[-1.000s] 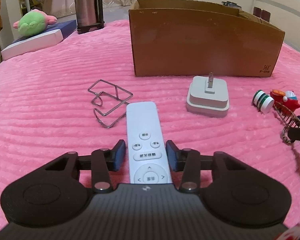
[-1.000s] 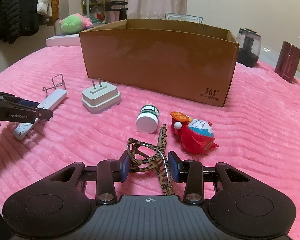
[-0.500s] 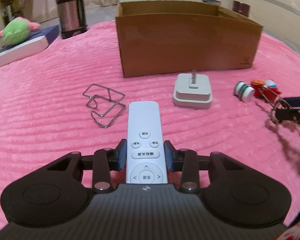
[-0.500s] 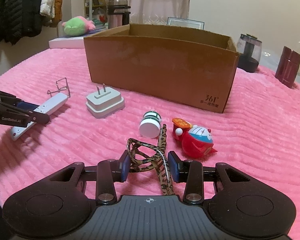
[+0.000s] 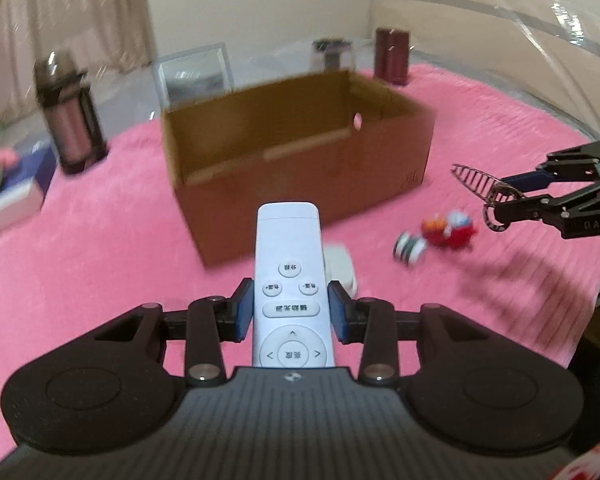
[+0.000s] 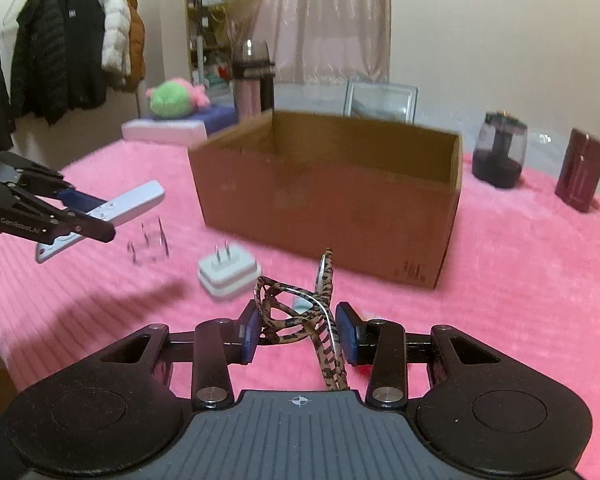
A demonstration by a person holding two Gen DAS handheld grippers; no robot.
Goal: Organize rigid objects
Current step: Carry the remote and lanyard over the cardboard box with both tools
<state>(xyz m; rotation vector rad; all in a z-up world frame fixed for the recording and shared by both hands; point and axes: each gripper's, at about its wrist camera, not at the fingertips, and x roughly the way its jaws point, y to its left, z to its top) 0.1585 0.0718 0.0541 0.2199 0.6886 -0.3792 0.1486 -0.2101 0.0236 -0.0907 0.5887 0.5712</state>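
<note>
My left gripper point(image 5: 291, 309) is shut on a white remote control point(image 5: 289, 276) and holds it in the air, pointing at the open brown cardboard box point(image 5: 300, 184). It also shows at the left of the right wrist view point(image 6: 82, 216). My right gripper point(image 6: 296, 332) is shut on leopard-print glasses point(image 6: 300, 312) and holds them above the pink blanket, in front of the box point(image 6: 332, 208). It also shows at the right of the left wrist view point(image 5: 508, 200).
On the pink blanket point(image 6: 520, 300) lie a white plug adapter point(image 6: 228, 272), a wire holder point(image 6: 148, 244), a green-white spool point(image 5: 410, 246) and a red-blue toy point(image 5: 448, 228). A flask point(image 6: 252, 84), a plush toy point(image 6: 172, 98), a dark jar point(image 6: 498, 152) and a maroon container point(image 6: 580, 168) stand beyond the box.
Both grippers have lifted off the blanket with their objects. The left one closed on the remote, raised it and swung right toward the box. The right one rose with the glasses.
</note>
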